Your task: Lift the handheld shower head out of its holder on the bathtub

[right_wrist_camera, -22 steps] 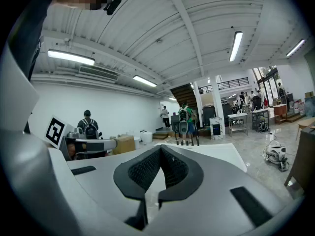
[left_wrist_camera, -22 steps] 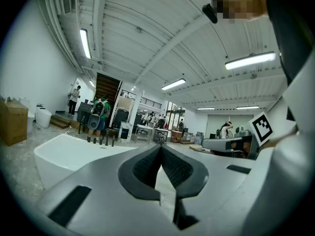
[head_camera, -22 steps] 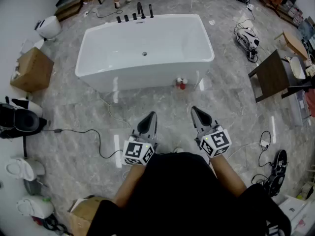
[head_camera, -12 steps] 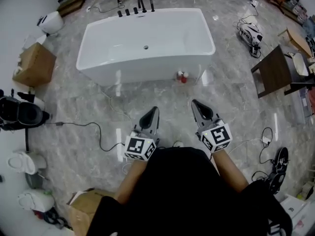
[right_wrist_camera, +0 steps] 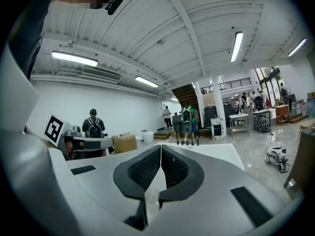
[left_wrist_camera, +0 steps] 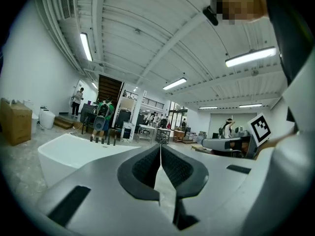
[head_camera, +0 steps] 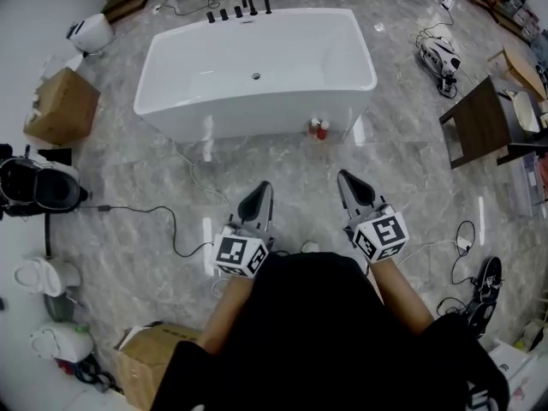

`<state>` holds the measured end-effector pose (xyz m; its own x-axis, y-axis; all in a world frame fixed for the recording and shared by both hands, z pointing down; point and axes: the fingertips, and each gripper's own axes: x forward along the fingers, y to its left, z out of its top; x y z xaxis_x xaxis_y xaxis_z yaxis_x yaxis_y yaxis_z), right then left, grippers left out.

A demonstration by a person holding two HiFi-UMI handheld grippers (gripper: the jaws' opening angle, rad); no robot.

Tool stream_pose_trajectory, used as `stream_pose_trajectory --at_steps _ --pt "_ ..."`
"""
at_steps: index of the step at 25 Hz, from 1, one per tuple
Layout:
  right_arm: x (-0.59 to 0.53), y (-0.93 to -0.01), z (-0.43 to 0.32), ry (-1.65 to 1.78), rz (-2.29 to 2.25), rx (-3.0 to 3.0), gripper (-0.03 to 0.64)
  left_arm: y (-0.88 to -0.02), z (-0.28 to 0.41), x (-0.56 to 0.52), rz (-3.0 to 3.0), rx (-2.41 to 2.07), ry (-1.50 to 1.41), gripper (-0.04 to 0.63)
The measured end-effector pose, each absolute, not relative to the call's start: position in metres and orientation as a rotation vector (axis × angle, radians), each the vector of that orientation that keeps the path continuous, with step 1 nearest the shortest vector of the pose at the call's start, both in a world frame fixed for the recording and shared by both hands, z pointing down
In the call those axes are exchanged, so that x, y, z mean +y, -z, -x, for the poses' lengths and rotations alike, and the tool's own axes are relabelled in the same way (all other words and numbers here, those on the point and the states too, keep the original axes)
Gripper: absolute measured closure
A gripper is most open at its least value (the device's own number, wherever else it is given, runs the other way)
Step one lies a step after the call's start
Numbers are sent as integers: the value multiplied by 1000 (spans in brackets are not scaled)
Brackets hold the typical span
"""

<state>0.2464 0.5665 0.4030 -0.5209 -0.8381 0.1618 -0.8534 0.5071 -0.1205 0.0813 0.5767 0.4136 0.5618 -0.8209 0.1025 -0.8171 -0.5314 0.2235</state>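
Handheld shower head sat in its holder on the bathtub's far rim.
I held the left gripper and right gripper well short of the tub, over the marble floor, both pairs of fingers closed on nothing.

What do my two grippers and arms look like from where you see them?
The left gripper and right gripper match: grey bodies tapering to a narrow tip, with dark ribbed pads on the inner faces. Each carries a white cube printed with black square markers at its rear. The person wears a black top, with the forearms uncovered.
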Motion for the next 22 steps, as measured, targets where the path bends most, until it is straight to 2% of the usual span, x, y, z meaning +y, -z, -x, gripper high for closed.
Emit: stream_pose_trajectory --at_steps 3,5,7,9,22 --pt "568 -410 -252 -296 -1484 -2646 618 -415 -82 578 -2561 -1336 29 592" --pt "568 -416 -256 -320 -1481 -2639 576 -415 -83 579 -2567 -1314 45 573" --pt "565 -419 -260 -353 -1492 -2632 452 -414 -87 579 -2579 -1241 91 431" --pt "564 -420 -262 -367 -1504 -2626 409 -414 -91 580 -2590 -1181 122 357" --pt "563 -430 -277 -387 -1469 -2644 408 -437 -85 578 -2517 -1316 6 333"
